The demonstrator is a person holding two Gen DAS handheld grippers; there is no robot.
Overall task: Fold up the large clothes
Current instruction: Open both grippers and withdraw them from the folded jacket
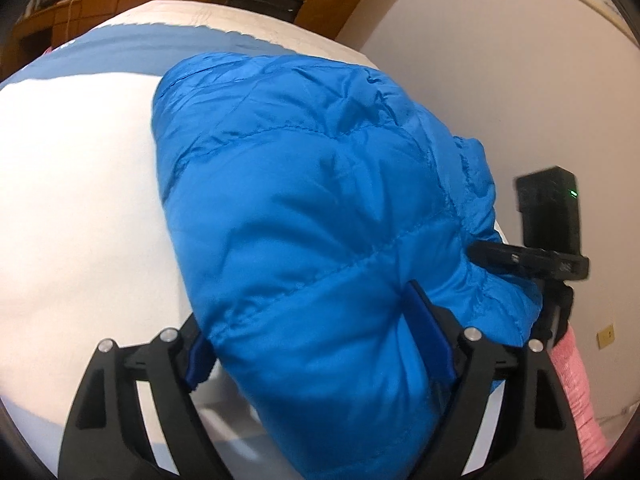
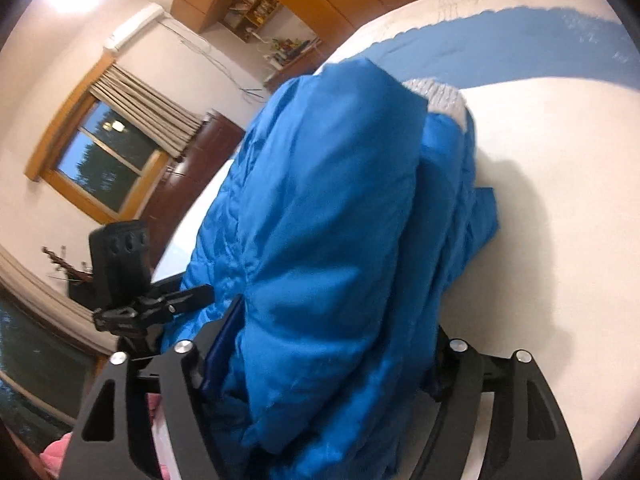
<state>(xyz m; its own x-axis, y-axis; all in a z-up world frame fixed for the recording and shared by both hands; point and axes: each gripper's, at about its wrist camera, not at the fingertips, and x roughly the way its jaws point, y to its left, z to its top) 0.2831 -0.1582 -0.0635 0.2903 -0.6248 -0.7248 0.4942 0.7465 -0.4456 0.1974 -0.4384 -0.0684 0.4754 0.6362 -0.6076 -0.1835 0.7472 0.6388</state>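
Jaws of the left gripper (image 1: 316, 344) and right gripper (image 2: 324, 340) each clamped the puffy blue quilted jacket (image 1: 320, 200) — bunched on the white bed (image 1: 72, 200) — its grey lining (image 2: 440, 96) barely showing, lower folds cut off.

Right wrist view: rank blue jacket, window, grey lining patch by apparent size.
1. blue jacket, fills the middle, though nearness to the camera inflates it.
2. window.
3. grey lining patch, smallest.

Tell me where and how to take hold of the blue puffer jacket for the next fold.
Grip the blue puffer jacket at its bunched near edge, coming from your side of the white bed. Both the left tongs and right tongs already straddle thick folds there.
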